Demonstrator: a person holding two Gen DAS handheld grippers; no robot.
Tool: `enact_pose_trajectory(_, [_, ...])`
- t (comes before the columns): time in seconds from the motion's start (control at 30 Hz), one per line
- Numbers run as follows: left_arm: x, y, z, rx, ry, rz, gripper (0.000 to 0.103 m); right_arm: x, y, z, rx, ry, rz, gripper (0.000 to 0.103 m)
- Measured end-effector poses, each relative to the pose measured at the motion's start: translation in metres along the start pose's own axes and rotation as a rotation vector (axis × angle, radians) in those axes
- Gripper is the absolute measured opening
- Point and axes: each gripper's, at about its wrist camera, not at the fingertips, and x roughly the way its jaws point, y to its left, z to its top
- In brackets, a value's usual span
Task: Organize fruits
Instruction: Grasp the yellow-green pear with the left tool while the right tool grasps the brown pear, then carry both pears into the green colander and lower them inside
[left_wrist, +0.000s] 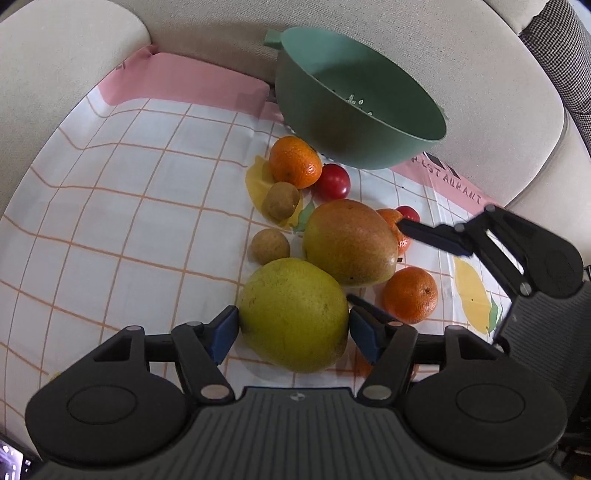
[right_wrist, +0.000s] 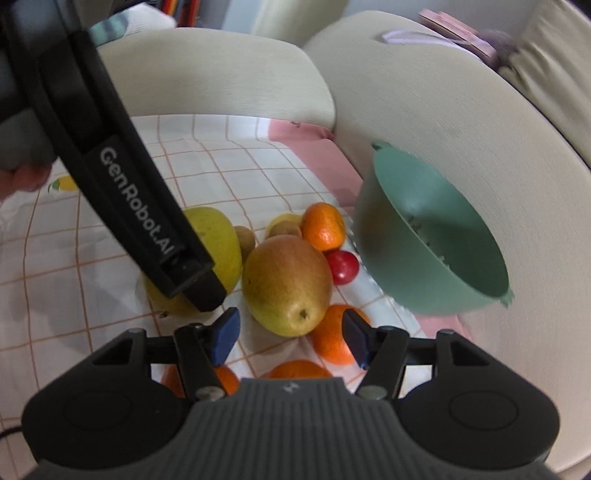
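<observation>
My left gripper (left_wrist: 293, 326) is shut on a large yellow-green fruit (left_wrist: 291, 295), its blue pads touching both sides; the fruit rests on the checked cloth (left_wrist: 129, 206). Just beyond it lies a red-green mango (left_wrist: 351, 242). Around these sit three oranges (left_wrist: 295, 166), two red fruits (left_wrist: 334, 181) and two small brown fruits (left_wrist: 270, 245). My right gripper (right_wrist: 290, 334) stands open at the mango's (right_wrist: 286, 284) near end, with an orange (right_wrist: 334, 336) by its right pad. One of its fingers (left_wrist: 432, 236) reaches in from the right in the left wrist view.
A green colander bowl (left_wrist: 362, 110) leans tilted against the beige sofa back (left_wrist: 221, 40) behind the fruit. The cloth has a pink border (left_wrist: 177, 81). The left gripper's arm (right_wrist: 129, 184) crosses the right wrist view from the upper left. More oranges (right_wrist: 299, 369) lie under the right gripper.
</observation>
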Motion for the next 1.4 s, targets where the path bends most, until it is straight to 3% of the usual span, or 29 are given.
enact_pose_trajectory(0.3, [-0.018,0.006,-0.002,0.022,-0.025,0.034,0.075,0.012,0.002,0.013,-0.102,0.011,0.015,0.059])
enact_pose_trajectory(0.83, [-0.038,0.008,0.000,0.010,-0.089,0.069,0.075,0.026,0.006,0.032,0.036,0.047,-0.002,0.058])
enact_pose_trajectory(1.1, [-0.056,-0.008,0.005,0.031,-0.149,0.125,0.075,0.001,0.001,0.034,0.081,0.019,-0.038,0.058])
enact_pose_trajectory(1.4, [-0.072,-0.044,0.028,0.096,-0.234,0.139,0.075,-0.036,-0.026,0.039,0.128,-0.016,-0.129,0.058])
